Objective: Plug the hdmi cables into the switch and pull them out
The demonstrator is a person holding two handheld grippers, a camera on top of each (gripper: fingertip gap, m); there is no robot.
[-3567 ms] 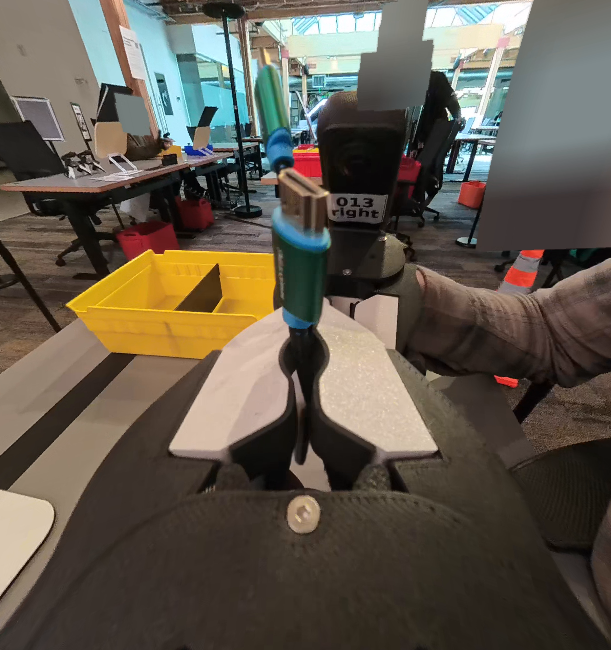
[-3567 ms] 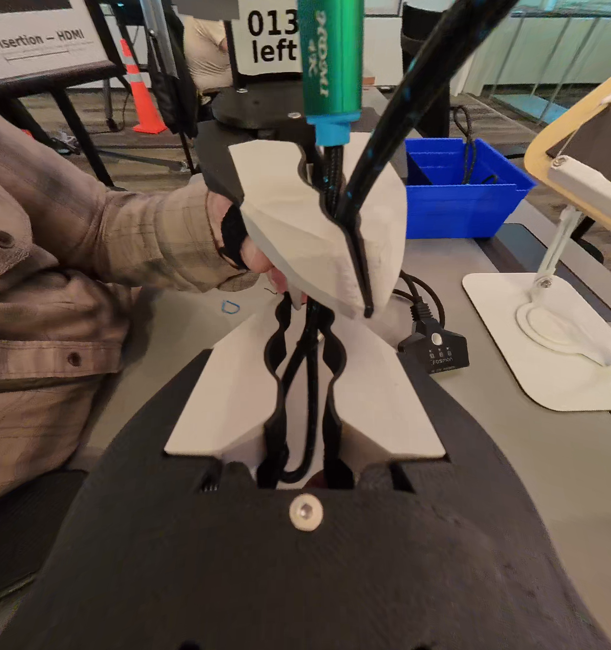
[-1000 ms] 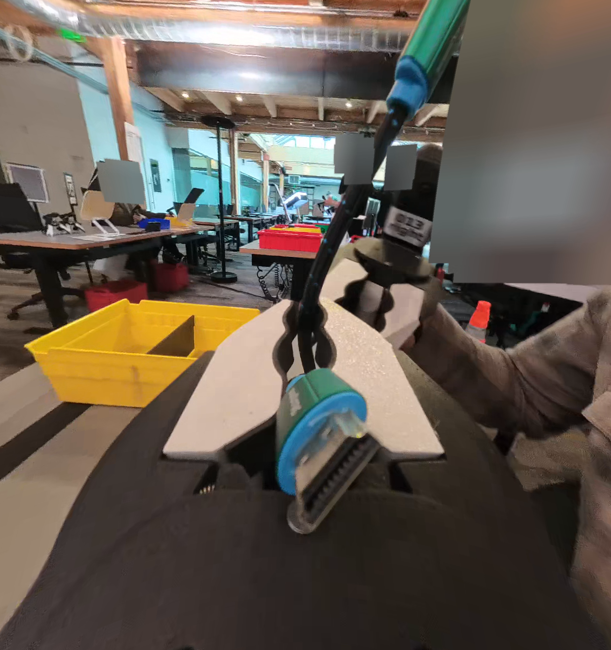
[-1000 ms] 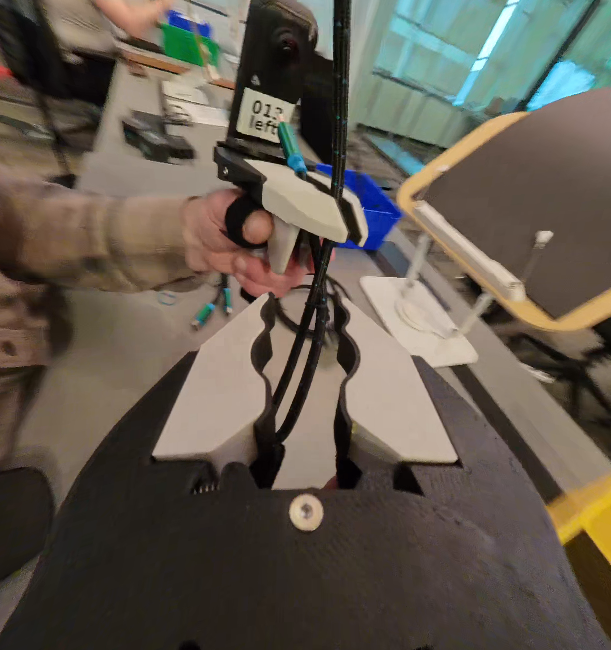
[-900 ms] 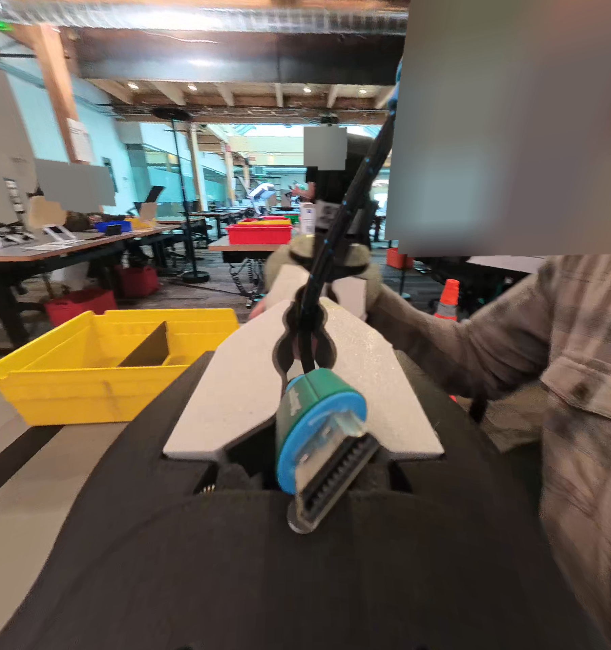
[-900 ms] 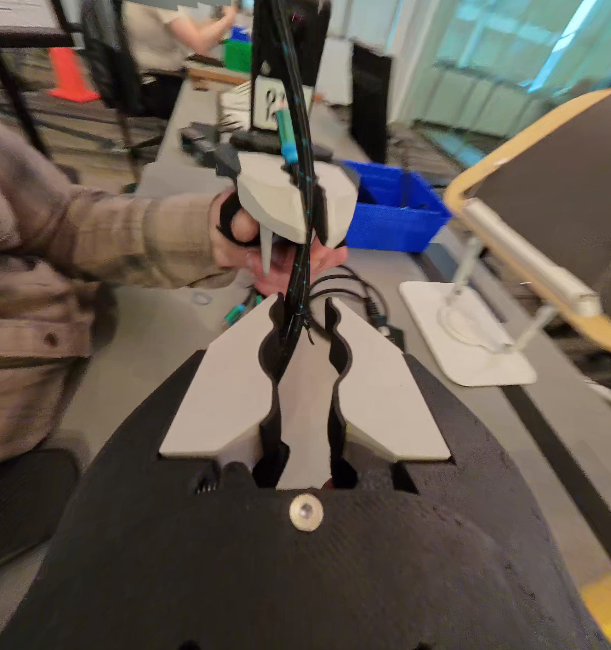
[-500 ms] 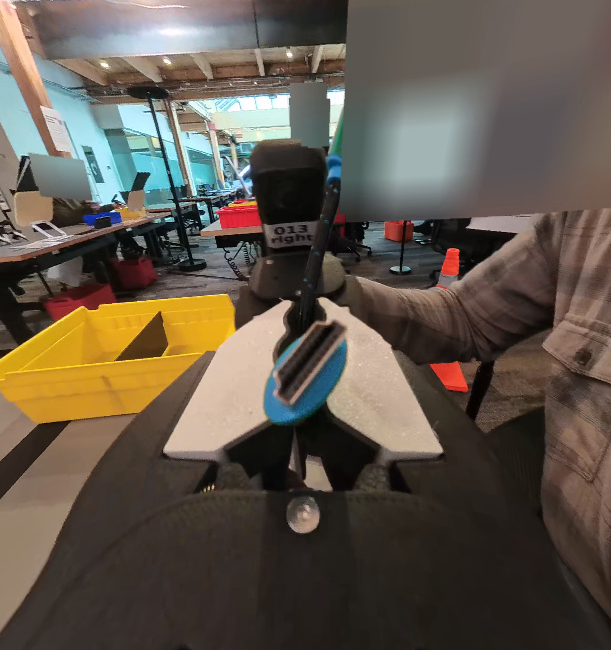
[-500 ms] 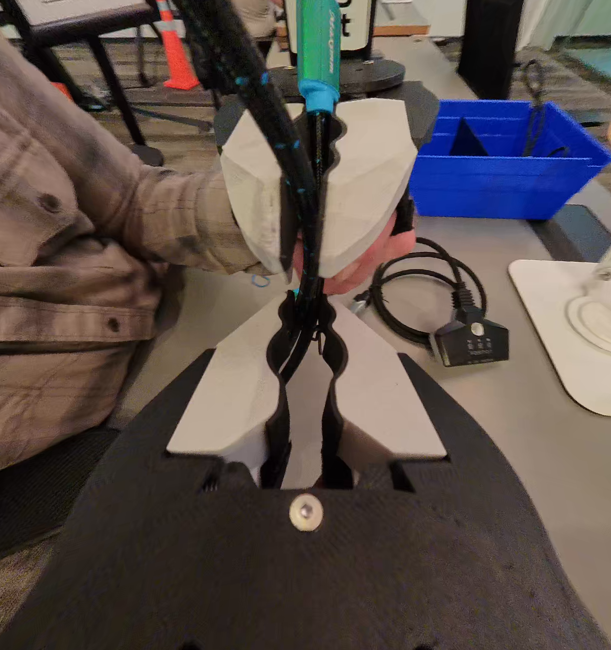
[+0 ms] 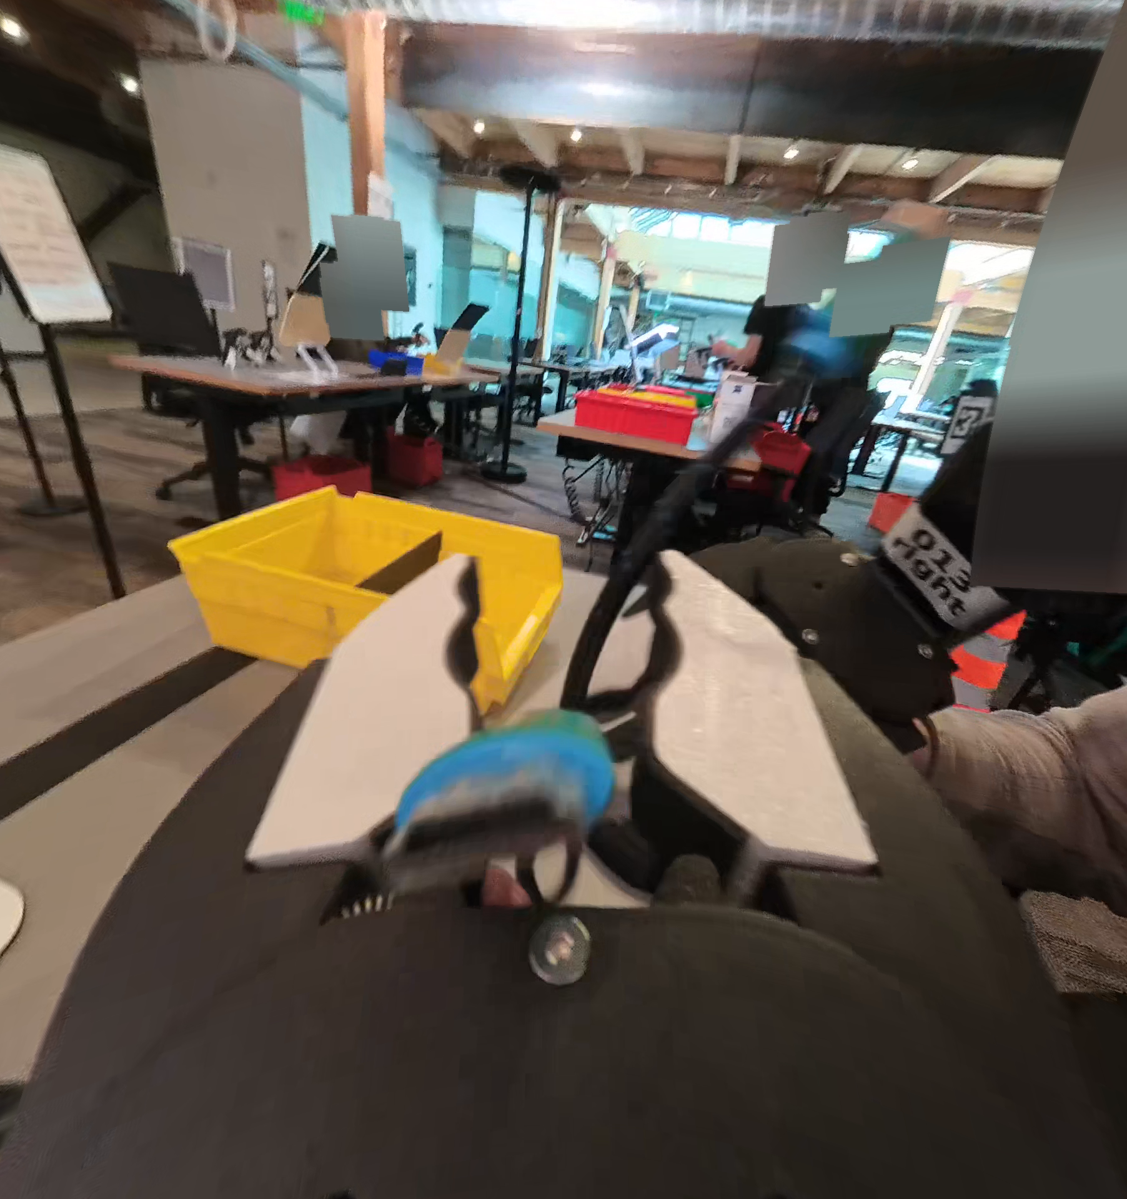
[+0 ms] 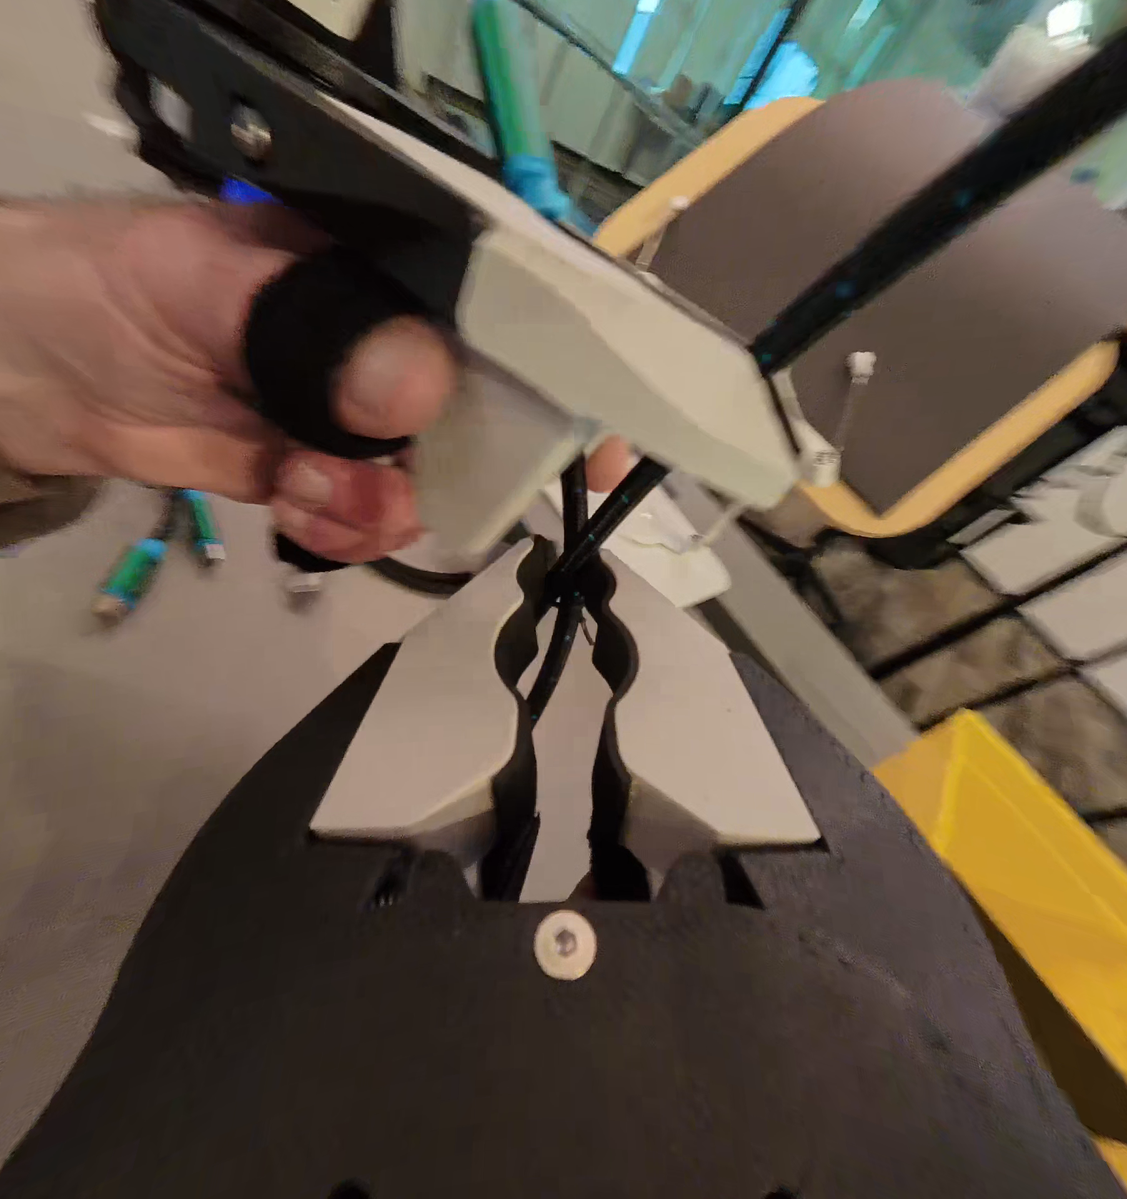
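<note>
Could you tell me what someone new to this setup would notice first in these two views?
In the left wrist view, the blurred green-and-blue HDMI plug sits right up near the camera, between the open white fingers of the left gripper, with a yellow bin on the table behind. In the right wrist view, the right gripper pinches crossed black HDMI cable strands at its tips, just beneath the person's hand.

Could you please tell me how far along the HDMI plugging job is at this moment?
Done: nothing visibly; no switch shows in either view, so no plug is seen seated. In hand: the right gripper pinches the black cable, and a green-and-blue plug sits loose inside the open left gripper. Left: all plugging and pulling, it seems; two more plugs lie on the table.
</note>
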